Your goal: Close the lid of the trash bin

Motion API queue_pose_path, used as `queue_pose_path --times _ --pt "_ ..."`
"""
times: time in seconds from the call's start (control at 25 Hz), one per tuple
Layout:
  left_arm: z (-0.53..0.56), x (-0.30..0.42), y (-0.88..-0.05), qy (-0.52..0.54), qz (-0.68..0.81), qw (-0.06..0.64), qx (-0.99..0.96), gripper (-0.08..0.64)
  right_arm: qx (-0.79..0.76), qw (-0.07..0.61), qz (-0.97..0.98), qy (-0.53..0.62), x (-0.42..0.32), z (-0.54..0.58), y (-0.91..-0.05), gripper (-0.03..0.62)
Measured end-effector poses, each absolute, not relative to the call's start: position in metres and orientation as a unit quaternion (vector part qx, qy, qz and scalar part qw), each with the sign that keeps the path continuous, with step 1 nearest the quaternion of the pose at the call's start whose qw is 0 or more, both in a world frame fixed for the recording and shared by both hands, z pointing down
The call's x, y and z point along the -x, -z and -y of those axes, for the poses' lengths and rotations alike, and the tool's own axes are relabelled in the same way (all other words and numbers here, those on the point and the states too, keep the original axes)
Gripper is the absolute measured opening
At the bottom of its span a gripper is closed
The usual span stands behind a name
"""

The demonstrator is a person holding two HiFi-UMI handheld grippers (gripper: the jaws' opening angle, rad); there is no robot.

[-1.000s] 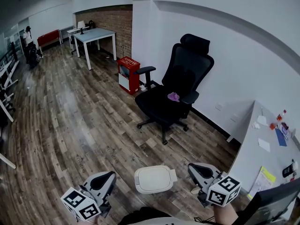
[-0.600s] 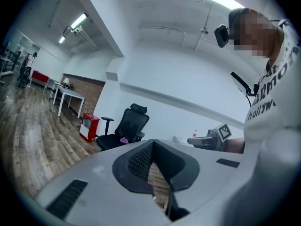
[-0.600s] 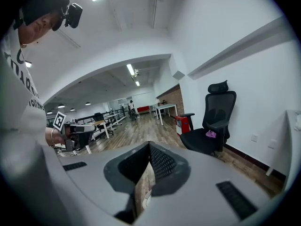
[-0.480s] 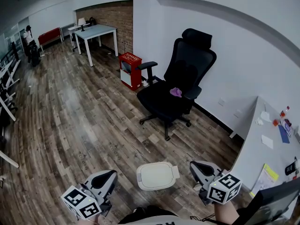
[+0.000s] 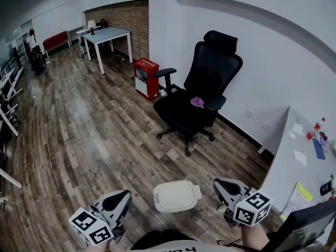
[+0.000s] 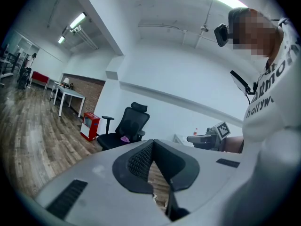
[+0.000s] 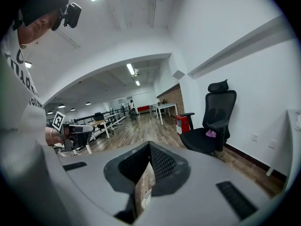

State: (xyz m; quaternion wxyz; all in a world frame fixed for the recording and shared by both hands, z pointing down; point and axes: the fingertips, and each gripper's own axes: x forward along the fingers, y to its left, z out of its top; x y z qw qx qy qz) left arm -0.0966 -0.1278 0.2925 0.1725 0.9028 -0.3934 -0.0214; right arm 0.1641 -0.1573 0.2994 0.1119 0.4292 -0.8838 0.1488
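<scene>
The trash bin [image 5: 177, 196] stands on the wood floor just in front of me, its white lid lying flat on top. To the bin's left, my left gripper [image 5: 125, 195] hangs above the floor with its jaws shut and nothing between them. My right gripper [image 5: 218, 183] is held to the bin's right, also shut and holding nothing. Neither gripper touches the bin. In the left gripper view the jaw tips [image 6: 153, 141] meet, and the right gripper [image 6: 207, 138] shows beyond them. The right gripper view shows its tips [image 7: 149, 143] closed too.
A black office chair [image 5: 198, 96] with a small purple item on its seat stands beyond the bin near the white wall. A red cabinet [image 5: 145, 78] sits to the chair's left. A white desk [image 5: 302, 167] with papers lies at the right, and wood floor stretches to the left.
The head view has shifted a little, so the bin and chair sit slightly lower and to the right. The lid and both grippers keep their places relative to each other.
</scene>
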Motion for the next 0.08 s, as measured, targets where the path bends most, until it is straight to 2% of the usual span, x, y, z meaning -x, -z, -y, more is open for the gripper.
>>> queue_pose_path --times 0.08 --pt "0.1271 0.0958 -0.293 0.02 0.394 0.173 -0.903 0.005 -0.427 0.113 0.885 -0.148 -0.1643 0.1573 -0.2989 0.009"
